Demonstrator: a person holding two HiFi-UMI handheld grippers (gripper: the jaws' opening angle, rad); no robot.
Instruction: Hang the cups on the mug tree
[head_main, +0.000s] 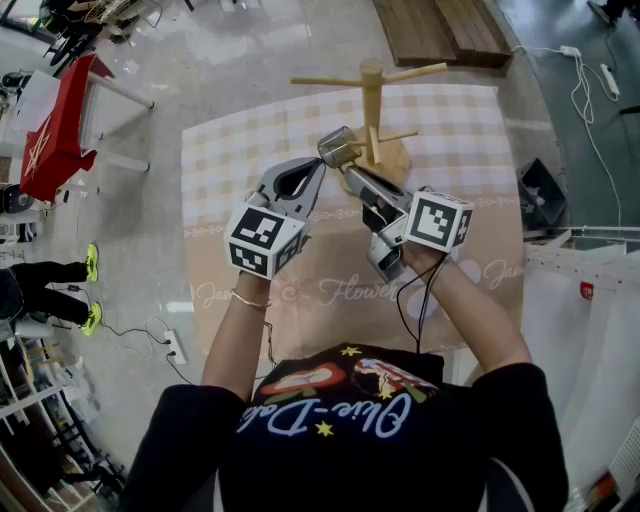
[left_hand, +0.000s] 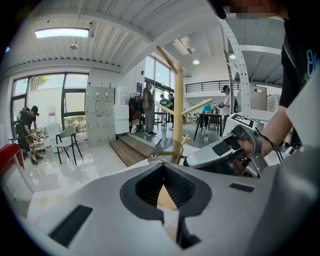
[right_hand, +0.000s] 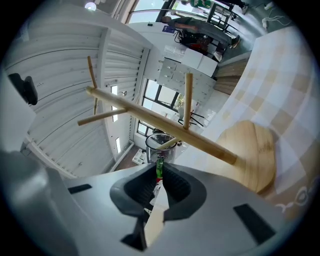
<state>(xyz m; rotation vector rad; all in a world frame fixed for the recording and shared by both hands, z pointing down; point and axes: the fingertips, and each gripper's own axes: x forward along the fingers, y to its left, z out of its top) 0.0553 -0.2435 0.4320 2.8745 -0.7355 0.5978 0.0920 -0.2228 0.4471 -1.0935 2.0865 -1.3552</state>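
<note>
Looking down in the head view, we see the mug tree (head_main: 372, 95) bare at twelve o'clock, both forearms (head_main: 240, 335) reaching toward it. The left gripper view shows our left gripper (left_hand: 164, 169) pressed together, empty. The right gripper view shows the right gripper (right_hand: 159, 172) pinching the glass cup (right_hand: 161, 141) by its handle at a lower peg (right_hand: 174, 139), not yet hung.

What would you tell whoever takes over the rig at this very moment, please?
Left gripper: shut, empty, beside the right one.
Right gripper: shut on the green handle of the clear cup.
Things: the cup is in the air close to a short lower peg of the mug tree, which stands on the table.
Done: cup lifted to the tree; nothing hangs on it yet.
Left: hook the handle over a peg, then release. No other cup is in view.
</note>
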